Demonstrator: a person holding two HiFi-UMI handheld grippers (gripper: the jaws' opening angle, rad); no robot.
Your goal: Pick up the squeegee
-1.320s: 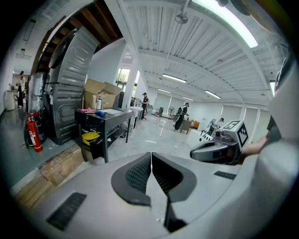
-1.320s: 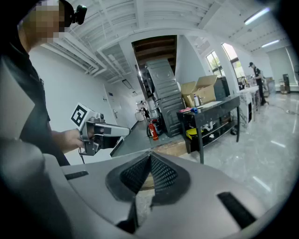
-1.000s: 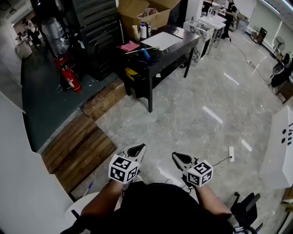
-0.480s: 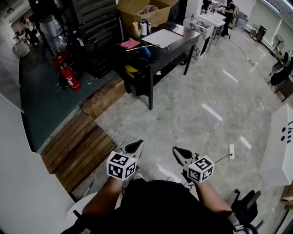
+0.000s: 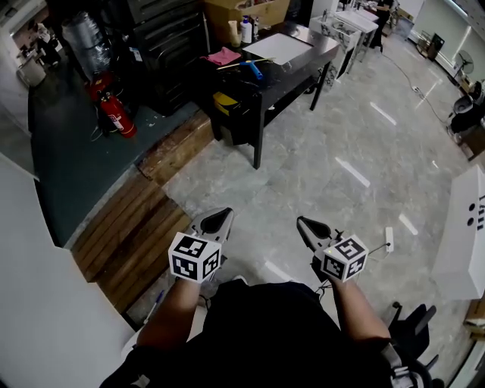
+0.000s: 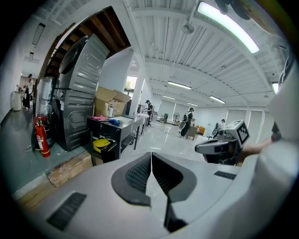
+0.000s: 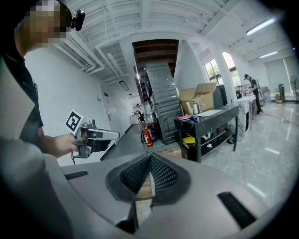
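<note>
- Head view: the person is holding both grippers low in front of the body, above the pale stone floor (image 5: 341, 136), and both are pointing toward the black table (image 5: 312, 47) at the top of the frame.
- Left gripper (image 5: 220, 220): its two jaws are meeting along their ribbed faces, and nothing is sitting between them.
- Right gripper (image 5: 307, 226): its jaws are likewise pressing together and gripping nothing.
- Squeegee (image 5: 255, 70): it is lying on the tabletop, well apart from both grippers. It is showing only as a small blue handle with a thin pale strip beside it, so this reading is probable rather than certain.
- Pink cloth (image 5: 224, 56): it is lying just beside the squeegee on the side toward the dark cabinet, while a white board (image 5: 282, 48) is lying on the other side.
- Surroundings: a cardboard box (image 5: 261, 10) is standing behind the table, a red fire extinguisher (image 5: 121, 117) is standing on the dark floor at the left, and wooden planks (image 5: 129, 227) are lying between it and the left gripper.
</note>
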